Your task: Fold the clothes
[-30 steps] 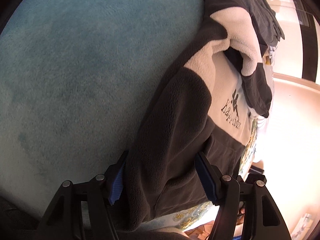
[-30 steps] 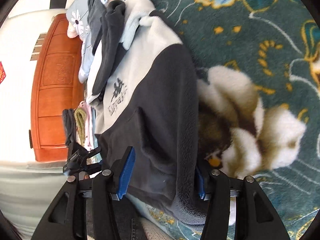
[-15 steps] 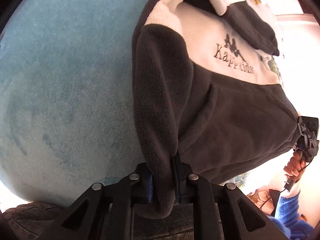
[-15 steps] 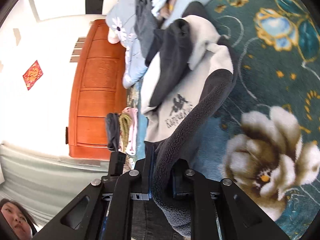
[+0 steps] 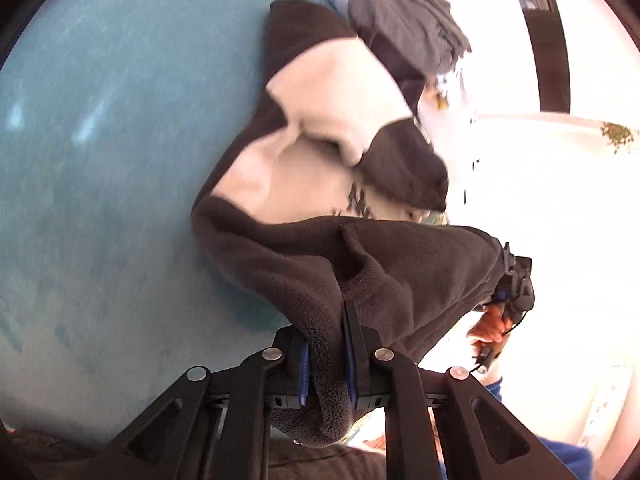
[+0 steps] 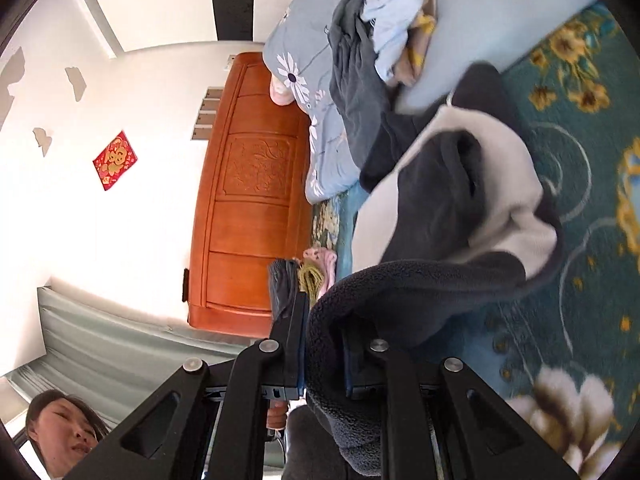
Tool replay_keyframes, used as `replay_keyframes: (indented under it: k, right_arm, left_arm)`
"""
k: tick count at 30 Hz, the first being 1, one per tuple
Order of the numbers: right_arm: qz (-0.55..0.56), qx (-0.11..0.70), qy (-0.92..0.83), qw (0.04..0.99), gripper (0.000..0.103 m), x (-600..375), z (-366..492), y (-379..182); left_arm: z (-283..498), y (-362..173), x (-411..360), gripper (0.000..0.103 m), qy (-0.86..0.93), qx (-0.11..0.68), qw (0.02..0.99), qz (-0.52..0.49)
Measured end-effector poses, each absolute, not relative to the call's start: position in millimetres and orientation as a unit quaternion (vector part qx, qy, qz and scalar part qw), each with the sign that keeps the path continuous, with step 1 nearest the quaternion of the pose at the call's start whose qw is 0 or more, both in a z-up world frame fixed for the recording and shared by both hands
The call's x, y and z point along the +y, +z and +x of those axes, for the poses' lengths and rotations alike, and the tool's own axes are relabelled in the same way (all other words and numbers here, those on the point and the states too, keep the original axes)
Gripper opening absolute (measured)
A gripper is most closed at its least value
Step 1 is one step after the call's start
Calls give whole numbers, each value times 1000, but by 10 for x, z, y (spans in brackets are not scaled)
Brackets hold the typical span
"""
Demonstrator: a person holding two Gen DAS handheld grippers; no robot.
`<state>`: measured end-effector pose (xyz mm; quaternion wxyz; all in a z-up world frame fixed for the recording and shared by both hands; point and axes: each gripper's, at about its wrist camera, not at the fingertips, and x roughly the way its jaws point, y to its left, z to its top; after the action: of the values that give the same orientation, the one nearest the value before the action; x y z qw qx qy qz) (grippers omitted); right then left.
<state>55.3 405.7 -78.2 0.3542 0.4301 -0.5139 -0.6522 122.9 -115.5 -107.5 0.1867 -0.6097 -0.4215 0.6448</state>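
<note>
Left wrist: fleece hoodie (image 5: 280, 264) pinched between fingers (image 5: 352, 352).

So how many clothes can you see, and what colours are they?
Black-and-cream fleece top, held in both grippers: 1
Dark grey garment on the pile: 1
Light blue garment on the pile: 1
Yellow-patterned garment on the pile: 1
Small folded items by the wooden headboard (dark, olive, pink): 3
Total: 7, though more may be hidden in the pile.

Orange wooden headboard (image 6: 248, 200), red wall decoration (image 6: 115, 160), floral teal blanket (image 6: 576, 320)
</note>
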Motion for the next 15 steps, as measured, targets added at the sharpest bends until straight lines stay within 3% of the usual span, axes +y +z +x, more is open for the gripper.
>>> replay_keyframes:
  k: [5,12,14,15]
  right_arm:
    - [392,-549,-681,286,14,4179,-127,-825]
    - [458,-552,-670,193,17,4215,-447,-1342]
    - [452,-552,-677,184,25,4300,-413,-1344]
    - [443,-555,-682,175,40,4375,-388,-1314]
  left_arm:
    - [481,-1091,-1480,21,655,-546,75,-517]
    - [328,-1299,-1487,49,652,-571,79,-492]
    - [355,-1325,-1595,56,644,-603,88,-462]
    - [341,-1298,-1621,58,652,-606,91,-447]
